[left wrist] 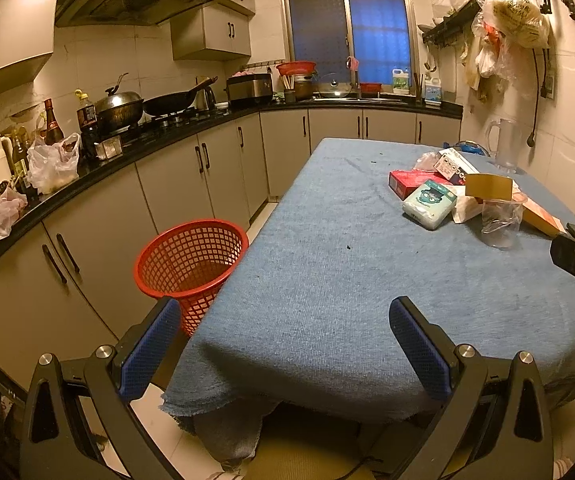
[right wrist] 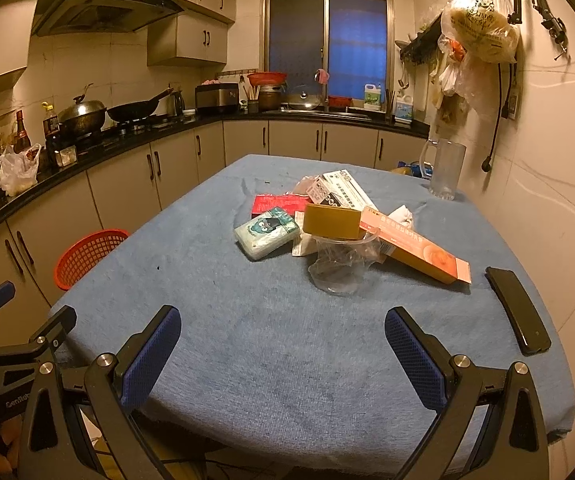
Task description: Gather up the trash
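Trash pile (right wrist: 339, 232) untouched on worktop (right wrist: 247, 340); red basket (left wrist: 191, 264) looks empty; left gripper (left wrist: 285, 340), right gripper (right wrist: 283, 344) spread, holding nothing.

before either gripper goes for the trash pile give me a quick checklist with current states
1. Left gripper open and empty: ok.
2. Right gripper open and empty: ok.
3. Red basket upright on the floor beside the table, mouth unobstructed: ok.
4. Clear plastic cup, nearest item of the pile, free to lift: cannot tell, the yellow box overlaps its rim.
5. Black phone apart from the pile, not trash: ok.
6. Glass mug upright behind the pile, away from the approach: ok.
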{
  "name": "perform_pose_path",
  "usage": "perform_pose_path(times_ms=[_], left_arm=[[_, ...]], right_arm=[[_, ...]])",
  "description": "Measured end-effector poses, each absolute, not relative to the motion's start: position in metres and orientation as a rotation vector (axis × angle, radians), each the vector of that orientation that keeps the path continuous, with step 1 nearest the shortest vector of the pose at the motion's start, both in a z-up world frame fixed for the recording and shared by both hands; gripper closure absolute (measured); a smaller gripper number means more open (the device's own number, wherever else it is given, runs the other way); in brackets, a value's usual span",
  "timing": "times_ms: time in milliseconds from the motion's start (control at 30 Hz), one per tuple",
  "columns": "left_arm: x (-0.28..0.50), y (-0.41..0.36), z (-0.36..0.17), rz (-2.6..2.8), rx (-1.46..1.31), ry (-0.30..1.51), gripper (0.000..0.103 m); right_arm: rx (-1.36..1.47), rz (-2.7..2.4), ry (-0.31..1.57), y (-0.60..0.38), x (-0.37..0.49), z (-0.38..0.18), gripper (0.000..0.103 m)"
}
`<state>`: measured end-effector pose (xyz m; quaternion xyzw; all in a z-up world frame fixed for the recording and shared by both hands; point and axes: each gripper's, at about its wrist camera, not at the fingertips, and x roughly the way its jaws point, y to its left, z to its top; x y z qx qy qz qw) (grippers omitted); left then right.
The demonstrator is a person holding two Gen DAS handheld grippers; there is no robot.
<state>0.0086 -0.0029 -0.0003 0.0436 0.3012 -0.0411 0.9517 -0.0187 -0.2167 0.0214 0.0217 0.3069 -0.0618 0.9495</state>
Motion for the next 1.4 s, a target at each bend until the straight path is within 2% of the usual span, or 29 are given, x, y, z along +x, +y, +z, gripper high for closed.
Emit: perform_pose_path(times_ms=[667,1033,1233,1300,1400], left_arm=[[0.069,-0.051,-0.001,-0.175,0.127,0.671,0.000],[0.161,-0.100,-0.010,-0.394,0.123,0.907,0.000],[0.199,-0.123,-0.009,-0.487,0.178,0.917,0.000],[0.208,-0.136,-0.011,-0.576,0.225,0.921,0.000],[0.217,-0.152,-0.014,-0.638,0.298,0.900,0.000]], right_arm=[[0.118,-0.187,0.677,-0.274,0.005,0.011,0.000],[0.208,-0.145,0.766,-0.363,0.028,0.017,0.000],[0.307,-0.088,0.805,-0.395,0.037,0.016,0.006],[0.309,-0.073,0.808,-0.397,0.040,0.016,0.012],[0.314,-0.050,0.814,-0.400,0.044,0.015,0.014]])
